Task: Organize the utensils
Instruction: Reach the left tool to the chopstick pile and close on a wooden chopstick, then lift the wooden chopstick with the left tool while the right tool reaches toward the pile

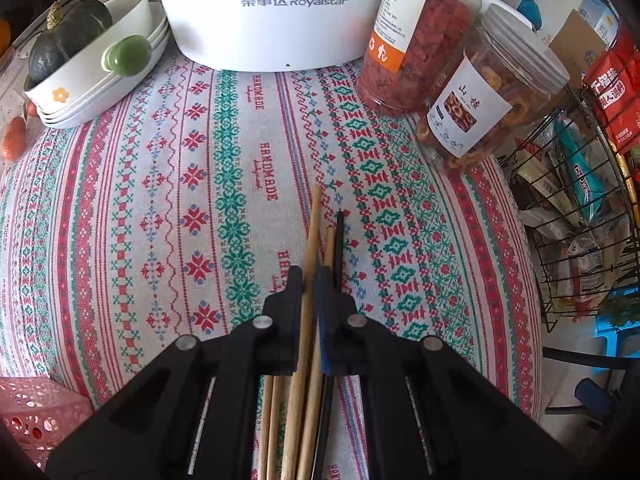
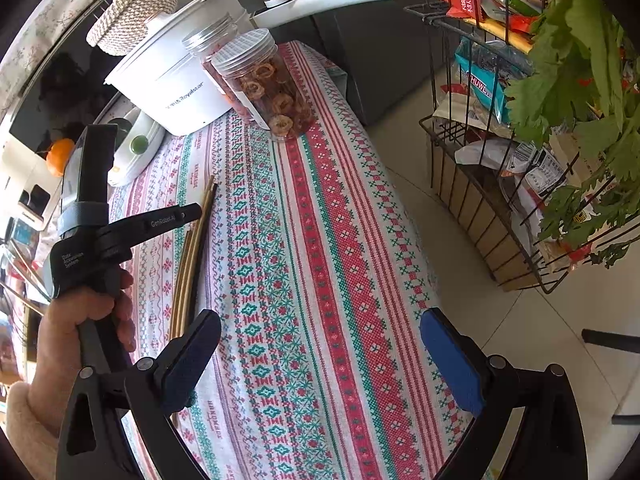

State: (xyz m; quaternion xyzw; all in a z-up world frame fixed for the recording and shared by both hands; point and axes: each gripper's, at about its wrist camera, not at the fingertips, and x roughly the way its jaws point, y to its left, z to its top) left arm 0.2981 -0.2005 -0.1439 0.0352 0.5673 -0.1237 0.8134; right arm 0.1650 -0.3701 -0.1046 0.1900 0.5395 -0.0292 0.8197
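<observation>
My left gripper (image 1: 309, 276) is pinched narrow around a bundle of chopsticks (image 1: 310, 264), its two pads pressing on the sticks from either side. The bundle runs straight through the jaws: the far ends poke out beyond my fingertips, and the near ends trail back under the gripper toward the bottom of the left wrist view. Most sticks are pale wood; one is black (image 1: 340, 240) and lies on the right edge of the bundle. Their long axis follows the line of my fingers, and the tips fan apart slightly, reaching unequal lengths. They lie low over the patterned tablecloth (image 1: 160, 200); I cannot tell whether the tips touch it.

My right gripper (image 2: 320, 360) hangs with its jaws spread wide and nothing between them, over the same cloth. From there I see my left hand (image 2: 80, 320) on its handle, the chopsticks (image 2: 196, 248) stretching away toward the white Royalstar appliance (image 2: 176, 92) and the two jars (image 2: 272, 88) beside it.
</observation>
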